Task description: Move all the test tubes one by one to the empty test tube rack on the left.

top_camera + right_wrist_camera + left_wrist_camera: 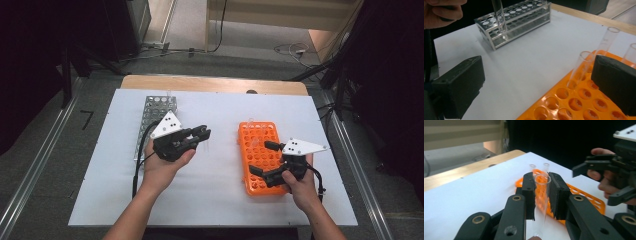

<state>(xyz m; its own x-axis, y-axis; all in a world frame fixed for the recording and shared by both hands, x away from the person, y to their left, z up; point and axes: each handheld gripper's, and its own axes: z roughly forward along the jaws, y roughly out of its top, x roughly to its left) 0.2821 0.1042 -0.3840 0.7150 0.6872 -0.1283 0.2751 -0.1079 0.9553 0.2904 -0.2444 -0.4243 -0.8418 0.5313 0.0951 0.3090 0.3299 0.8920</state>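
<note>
My left gripper (202,134) (541,181) is shut on a clear glass test tube (541,195), which stands upright between the pads. It hovers over the white sheet between the metal rack (152,112) and the orange rack (257,132). The same tube (499,15) hangs in front of the metal rack (519,20) in the right gripper view. My right gripper (260,158) (539,85) is wide open above the orange rack (579,100), nothing between its pads. Three tubes stand in that rack's far holes; the nearest tube (580,67) leans by the right pad.
A white sheet (215,200) covers the wooden table (215,84). The metal rack lies at the back left, the orange rack right of centre. Cables trail from both grippers. Dark equipment and floor cables surround the table.
</note>
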